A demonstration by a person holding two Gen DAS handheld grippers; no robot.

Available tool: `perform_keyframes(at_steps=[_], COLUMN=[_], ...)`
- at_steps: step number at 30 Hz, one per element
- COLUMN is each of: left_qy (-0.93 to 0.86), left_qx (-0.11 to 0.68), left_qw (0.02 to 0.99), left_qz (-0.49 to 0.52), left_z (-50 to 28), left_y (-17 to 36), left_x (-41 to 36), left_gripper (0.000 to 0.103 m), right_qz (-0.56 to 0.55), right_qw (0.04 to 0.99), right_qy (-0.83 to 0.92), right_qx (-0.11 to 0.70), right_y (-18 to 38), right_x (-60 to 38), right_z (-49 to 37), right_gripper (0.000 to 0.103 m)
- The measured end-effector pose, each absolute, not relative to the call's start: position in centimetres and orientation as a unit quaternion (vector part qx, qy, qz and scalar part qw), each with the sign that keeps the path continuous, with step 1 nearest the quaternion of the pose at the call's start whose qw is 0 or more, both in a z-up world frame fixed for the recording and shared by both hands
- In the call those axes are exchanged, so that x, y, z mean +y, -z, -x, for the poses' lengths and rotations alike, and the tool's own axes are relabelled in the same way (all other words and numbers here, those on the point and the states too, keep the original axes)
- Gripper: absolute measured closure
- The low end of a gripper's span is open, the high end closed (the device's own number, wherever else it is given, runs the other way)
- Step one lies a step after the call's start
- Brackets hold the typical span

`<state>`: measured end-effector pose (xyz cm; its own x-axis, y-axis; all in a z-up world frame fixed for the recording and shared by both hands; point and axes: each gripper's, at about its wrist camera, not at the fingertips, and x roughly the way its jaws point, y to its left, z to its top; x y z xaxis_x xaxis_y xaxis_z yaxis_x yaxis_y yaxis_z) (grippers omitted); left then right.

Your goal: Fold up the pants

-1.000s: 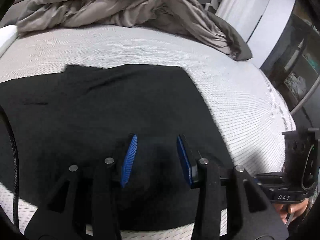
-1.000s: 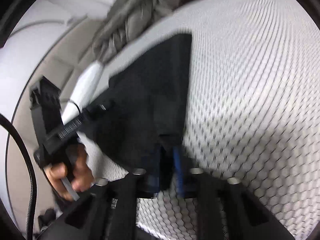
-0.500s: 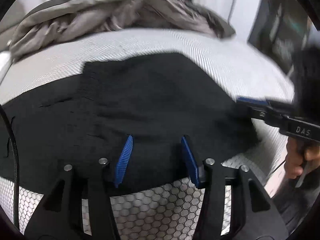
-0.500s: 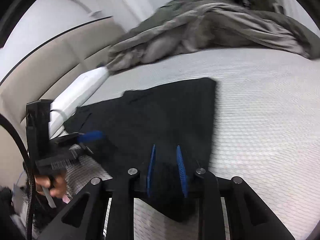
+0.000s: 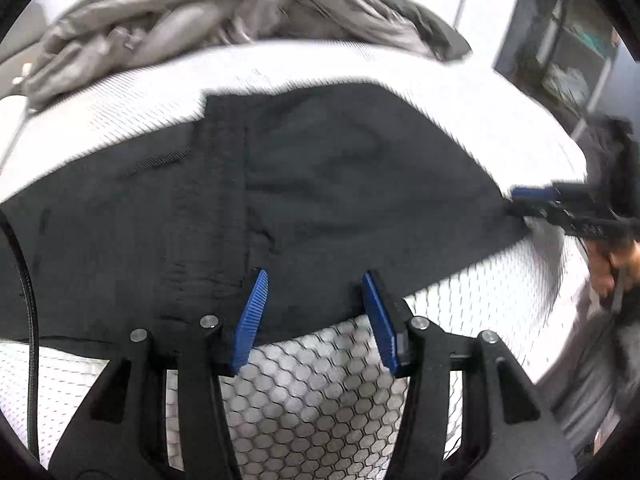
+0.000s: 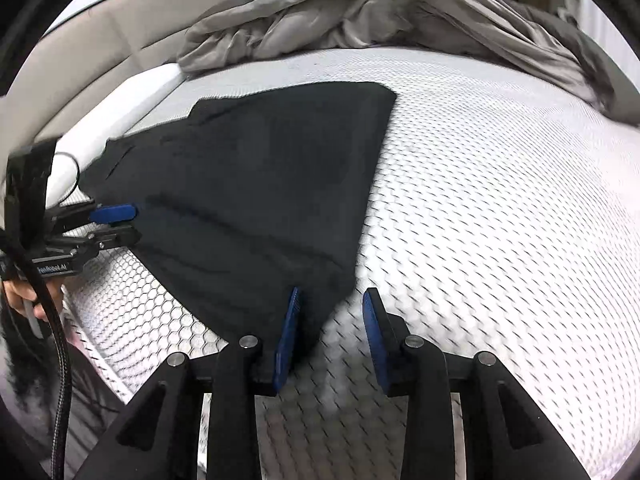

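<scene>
The black pants point(image 5: 320, 184) lie flat on the white mesh mattress point(image 5: 320, 392), partly folded, and also show in the right wrist view point(image 6: 260, 184). My left gripper point(image 5: 316, 312) is open and empty at the pants' near edge; it also shows at the left of the right wrist view point(image 6: 120, 224). My right gripper point(image 6: 332, 328) is open and empty, its jaws astride the pants' near right corner. It also shows at the right of the left wrist view point(image 5: 524, 200), at the pants' corner.
A crumpled grey duvet point(image 5: 224, 12) is heaped at the far side of the bed, also in the right wrist view point(image 6: 380, 12). A padded headboard point(image 6: 100, 52) and white pillow edge point(image 6: 120, 104) lie left. Shelves point(image 5: 568, 52) stand beyond the bed's right edge.
The right gripper let go of the pants and opened wide. Both grippers drew back to the pants' near edge. The pants now lie flat.
</scene>
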<state>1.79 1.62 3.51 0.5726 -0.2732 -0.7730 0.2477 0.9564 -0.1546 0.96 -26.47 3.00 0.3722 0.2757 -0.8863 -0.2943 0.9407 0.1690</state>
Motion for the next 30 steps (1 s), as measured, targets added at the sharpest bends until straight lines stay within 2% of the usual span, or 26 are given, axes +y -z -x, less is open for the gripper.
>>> perform_keyframes(at_steps=[5, 10, 14, 22, 26, 30], left_qy=[0.151, 0.124, 0.13, 0.131, 0.156, 0.146], left_qx=[0.395, 0.442, 0.451, 0.43, 0.412, 0.444], left_qw=[0.906, 0.889, 0.883, 0.893, 0.897, 0.884], left_qz=[0.034, -0.015, -0.016, 0.005, 0.016, 0.005], left_z=[-4.0, -7.0, -7.2, -5.8, -6.5, -9.1], left_y=[-5.6, -2.7, -1.4, -3.2, -4.8, -3.3], left_x=[0.4, -2.1, -0.5, 0.7, -0.9, -1.9], left_gripper=[0.055, 0.055, 0.051, 0.051, 0.051, 0.051], right_qz=[-0.01, 0.035, 0.064, 0.025, 0.02, 0.031], right_qw=[0.869, 0.855, 0.832, 0.853, 0.865, 0.853], right_qy=[-0.207, -0.225, -0.208, -0.117, -0.13, -0.157], right_qx=[0.45, 0.465, 0.51, 0.508, 0.484, 0.496], right_y=[-6.8, -4.3, -0.7, -3.3, -5.3, -4.1], right_x=[-24.1, -17.3, -17.3, -24.5, -22.6, -17.8], right_z=[-0.9, -4.4, -5.5, -4.6, -5.3, -8.1], right_gripper=[0.067, 0.067, 0.067, 0.064, 0.063, 0.063])
